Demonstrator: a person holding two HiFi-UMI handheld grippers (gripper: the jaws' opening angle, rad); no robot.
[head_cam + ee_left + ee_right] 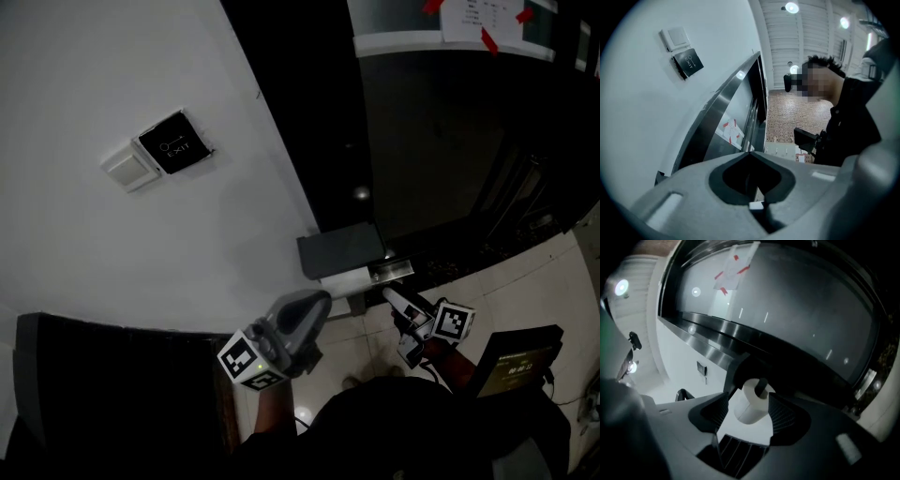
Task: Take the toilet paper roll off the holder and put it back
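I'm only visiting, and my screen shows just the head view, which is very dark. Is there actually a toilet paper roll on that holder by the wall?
Observer: Yes. The right gripper view shows a white toilet paper roll hanging on the holder.
Operator: Is the right gripper gripping it?
Observer: The right gripper has its jaws apart with the roll between them. I cannot tell whether they press on it.
Operator: And the other one?
Observer: The left gripper is shut. Its own view shows the jaw tips together with nothing between them.
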